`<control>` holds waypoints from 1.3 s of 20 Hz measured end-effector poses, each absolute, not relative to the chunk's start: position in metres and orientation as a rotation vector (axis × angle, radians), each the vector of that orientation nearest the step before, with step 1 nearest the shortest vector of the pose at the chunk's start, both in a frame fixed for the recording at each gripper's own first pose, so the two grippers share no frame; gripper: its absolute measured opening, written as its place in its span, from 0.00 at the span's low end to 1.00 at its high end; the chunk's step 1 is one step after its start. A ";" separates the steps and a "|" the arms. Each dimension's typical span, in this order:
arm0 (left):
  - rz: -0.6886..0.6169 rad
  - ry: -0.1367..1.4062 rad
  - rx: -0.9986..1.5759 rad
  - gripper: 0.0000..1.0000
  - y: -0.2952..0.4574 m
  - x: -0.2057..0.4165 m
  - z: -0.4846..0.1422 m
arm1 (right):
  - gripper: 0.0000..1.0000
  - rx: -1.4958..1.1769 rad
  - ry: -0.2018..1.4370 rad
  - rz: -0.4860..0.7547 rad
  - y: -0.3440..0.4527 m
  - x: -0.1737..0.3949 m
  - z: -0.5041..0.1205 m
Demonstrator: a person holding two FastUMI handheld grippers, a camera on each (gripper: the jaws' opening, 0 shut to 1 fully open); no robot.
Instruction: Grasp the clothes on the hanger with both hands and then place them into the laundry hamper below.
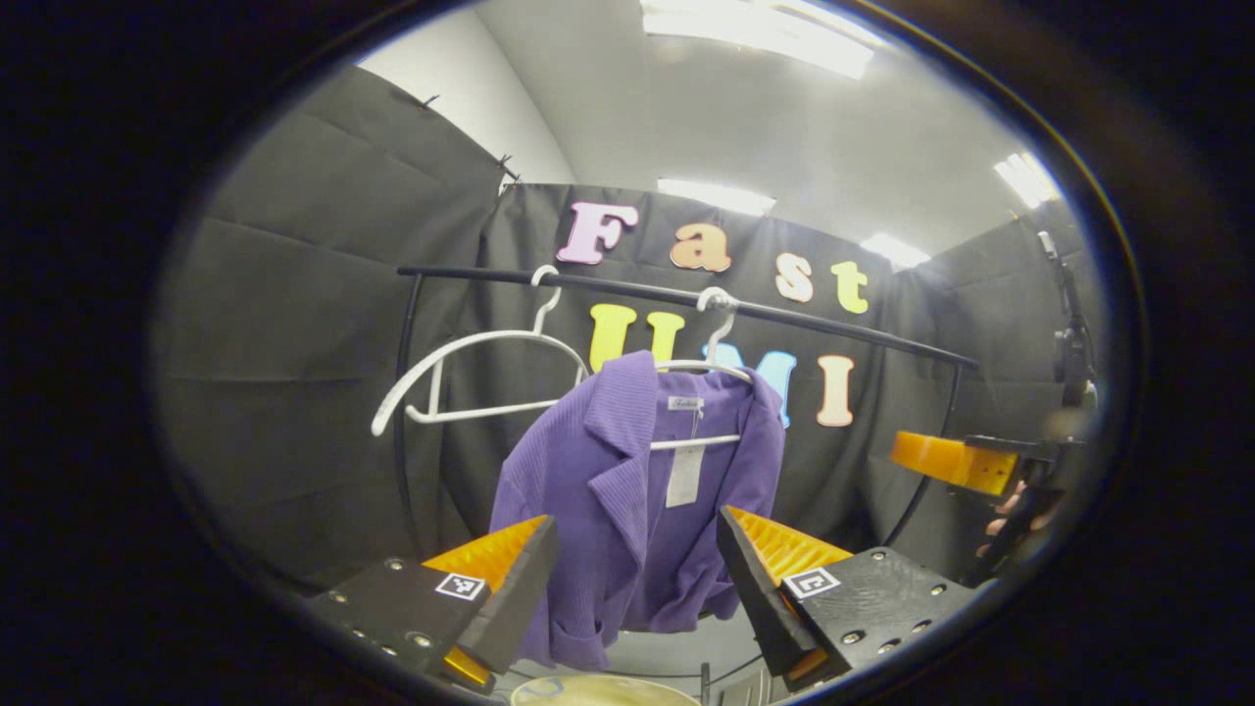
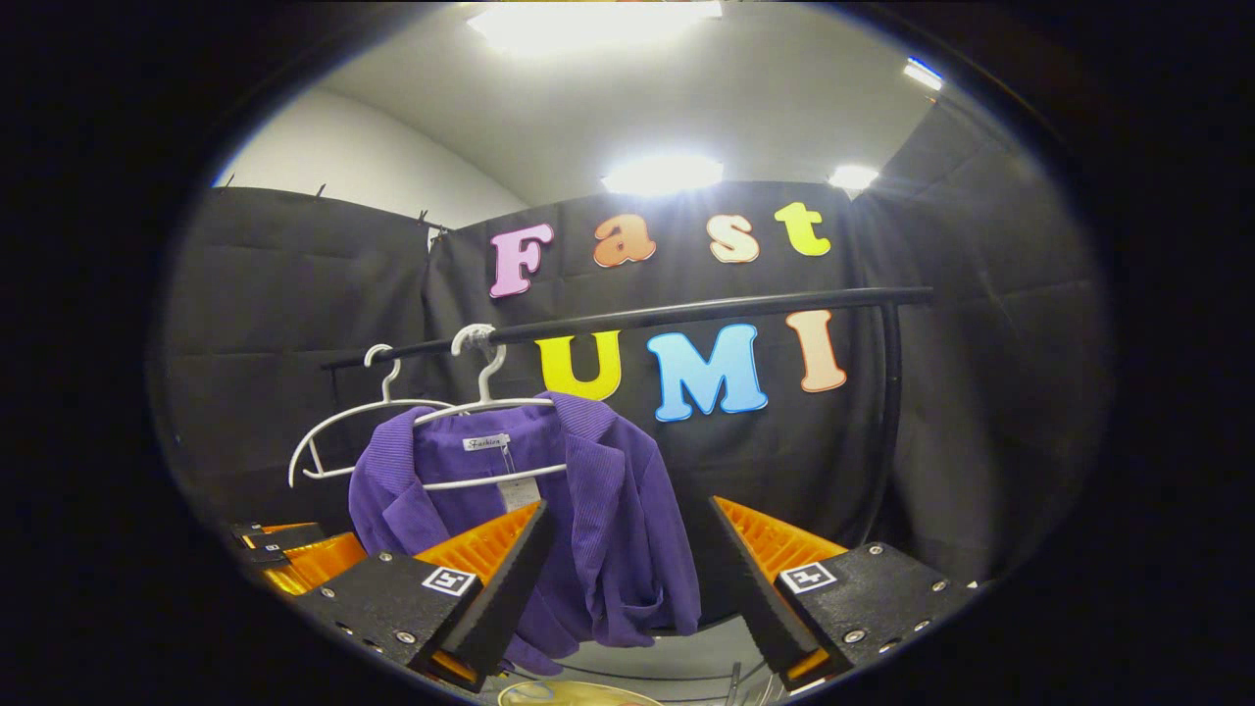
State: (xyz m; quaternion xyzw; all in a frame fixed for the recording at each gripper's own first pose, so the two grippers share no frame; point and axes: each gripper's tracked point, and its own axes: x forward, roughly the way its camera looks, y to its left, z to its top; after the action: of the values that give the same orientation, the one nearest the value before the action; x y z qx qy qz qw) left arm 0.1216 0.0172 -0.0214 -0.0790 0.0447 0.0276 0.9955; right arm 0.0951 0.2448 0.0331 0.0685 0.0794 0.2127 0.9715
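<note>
A purple jacket hangs on a white hanger from a black rail. In the left gripper view my left gripper is open, its fingers wide apart in front of the jacket's lower half and not touching it. Off to the right, my right gripper is held by a hand. In the right gripper view my right gripper is open, just short of the jacket's right side. The left gripper shows low at the left. A pale hamper rim peeks in below.
An empty white hanger hangs on the rail left of the jacket. The rail's black upright posts stand at each end. Black cloth walls close in the booth behind and at both sides.
</note>
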 end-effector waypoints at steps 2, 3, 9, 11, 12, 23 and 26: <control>0.072 0.073 -0.142 0.93 0.020 0.140 -0.013 | 0.96 0.147 0.168 0.450 0.263 0.117 0.030; 0.080 0.070 -0.134 0.93 0.020 0.148 -0.010 | 0.96 0.163 0.179 0.468 0.276 0.127 0.026; 0.144 0.078 -0.121 0.93 0.019 0.197 -0.013 | 0.95 0.202 0.263 0.552 0.326 0.177 -0.006; 0.177 0.093 -0.116 0.93 0.021 0.213 -0.021 | 0.95 0.191 0.281 0.559 0.339 0.193 -0.018; 0.204 0.104 -0.109 0.93 0.024 0.220 -0.027 | 0.92 0.174 0.287 0.559 0.343 0.201 -0.025; 0.406 0.152 -0.048 0.87 0.049 0.258 -0.062 | 0.95 0.189 0.333 0.547 0.373 0.258 -0.066; 0.451 0.159 -0.026 0.61 0.058 0.254 -0.066 | 0.90 0.172 0.304 0.564 0.377 0.264 -0.062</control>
State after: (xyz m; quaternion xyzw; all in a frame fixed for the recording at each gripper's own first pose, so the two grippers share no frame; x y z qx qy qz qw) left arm 0.2542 0.0581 -0.0664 -0.0129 0.0788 0.2232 0.9715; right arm 0.2637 0.3770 -0.0621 0.0846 0.1492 0.2770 0.9454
